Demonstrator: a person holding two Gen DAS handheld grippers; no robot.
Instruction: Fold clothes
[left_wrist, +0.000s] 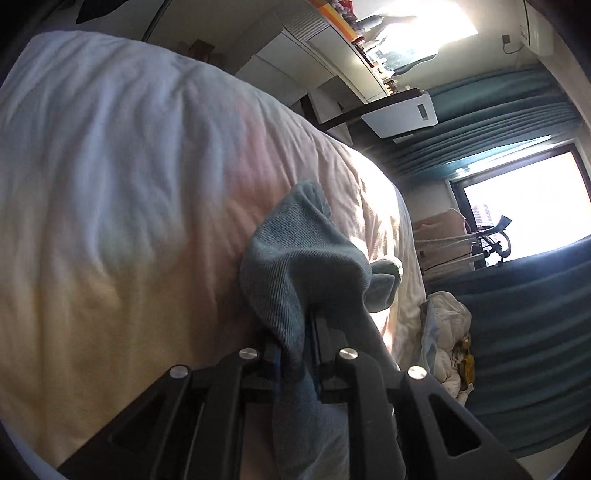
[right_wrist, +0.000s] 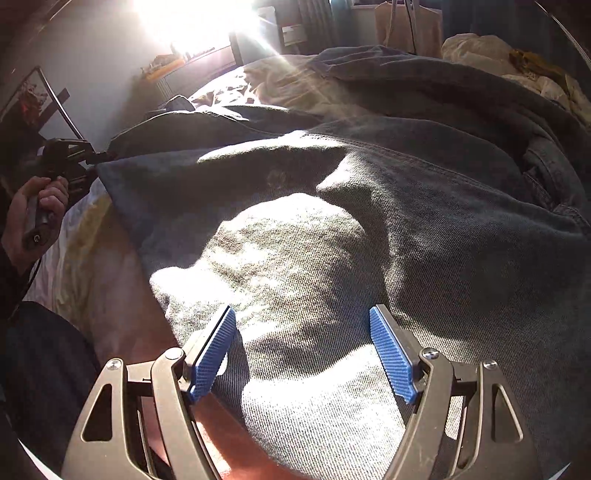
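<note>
Denim jeans (right_wrist: 369, 206) lie spread over the bed (left_wrist: 110, 177), one edge drawn out toward the left tool (left_wrist: 295, 350), which in the right wrist view sits at the far left with a hand (right_wrist: 33, 210) on its handle. To fold well, I judge the held edge should be carried flat across the bed without dragging the rest into wrinkles, and the free tool should take a matching edge so both sides travel together. Denim runs between the left tool's narrowly parted fingers; whether the pads actually press on it I cannot tell. The right tool (right_wrist: 303, 354) stands wide, its blue pads (right_wrist: 214, 354) just above the sunlit denim, gripping nothing.
</note>
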